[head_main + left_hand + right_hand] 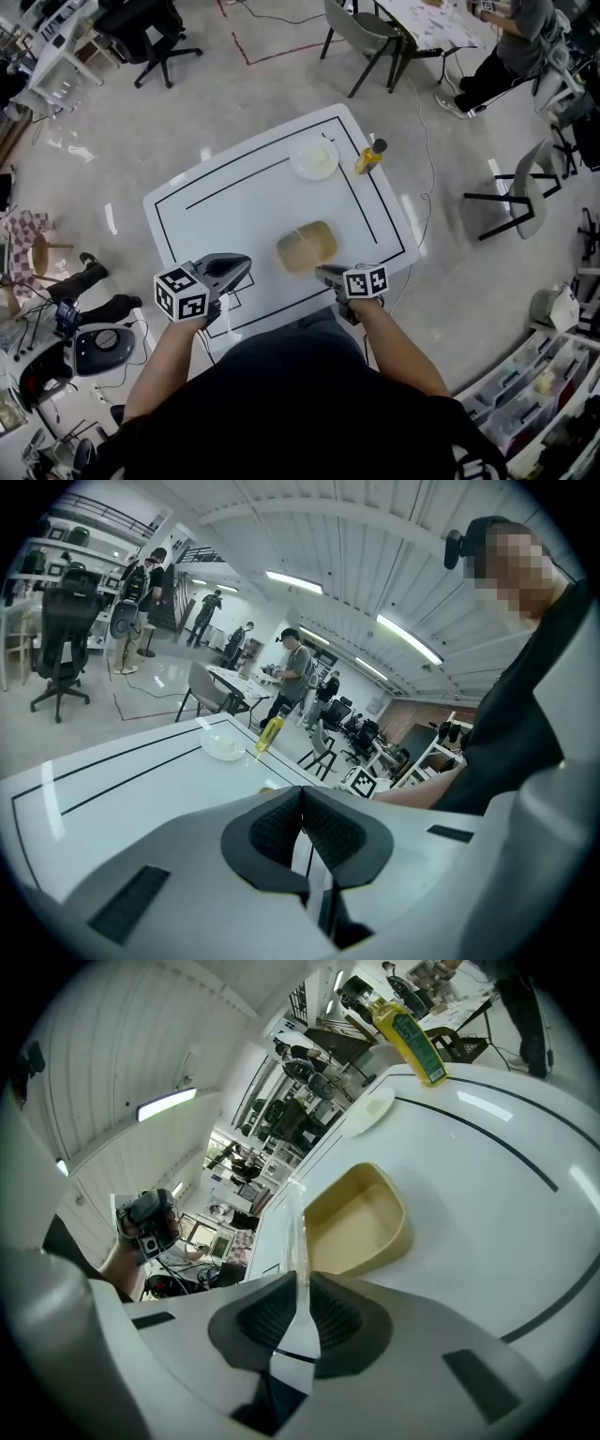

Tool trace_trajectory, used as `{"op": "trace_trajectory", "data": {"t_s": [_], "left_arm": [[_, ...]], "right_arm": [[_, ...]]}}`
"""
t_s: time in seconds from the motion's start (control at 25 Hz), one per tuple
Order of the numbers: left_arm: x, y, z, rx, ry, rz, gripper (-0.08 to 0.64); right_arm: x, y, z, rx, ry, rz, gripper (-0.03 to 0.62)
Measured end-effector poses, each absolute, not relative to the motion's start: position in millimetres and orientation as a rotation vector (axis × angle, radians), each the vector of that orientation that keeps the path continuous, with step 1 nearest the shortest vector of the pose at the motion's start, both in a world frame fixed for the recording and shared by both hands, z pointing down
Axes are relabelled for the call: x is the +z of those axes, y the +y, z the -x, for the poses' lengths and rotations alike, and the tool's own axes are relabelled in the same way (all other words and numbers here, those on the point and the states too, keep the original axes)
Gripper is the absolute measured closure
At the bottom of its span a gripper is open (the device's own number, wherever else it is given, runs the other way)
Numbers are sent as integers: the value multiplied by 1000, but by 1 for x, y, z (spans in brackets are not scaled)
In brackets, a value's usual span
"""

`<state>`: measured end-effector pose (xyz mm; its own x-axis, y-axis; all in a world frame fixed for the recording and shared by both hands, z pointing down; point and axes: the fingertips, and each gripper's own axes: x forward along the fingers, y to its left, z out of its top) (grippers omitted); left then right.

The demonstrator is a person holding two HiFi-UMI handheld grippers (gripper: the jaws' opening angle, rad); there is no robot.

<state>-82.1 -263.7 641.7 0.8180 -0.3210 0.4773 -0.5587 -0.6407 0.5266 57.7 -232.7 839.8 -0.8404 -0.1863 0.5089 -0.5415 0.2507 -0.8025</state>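
The beige tub [307,247] lies on the tabletop [234,202] just beyond the right gripper [322,272], whose fingers pinch what looks like a thin clear strip [293,1232]. The left gripper [244,264], fingers together and empty, sits farther left.

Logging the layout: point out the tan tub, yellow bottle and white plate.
tan tub [307,247]: head view, its middle.
yellow bottle [366,161]: head view, its body.
white plate [313,157]: head view, its centre.
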Motion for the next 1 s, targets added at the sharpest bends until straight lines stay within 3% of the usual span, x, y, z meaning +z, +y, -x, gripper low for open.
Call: {"op": "trace_trajectory", "data": {"t_s": [1.0], "left_arm": [[619,-234,109,429,-635,-2344,537]], "right_arm": [[803,-213,-32,1522,-2273,-722,540]]}}
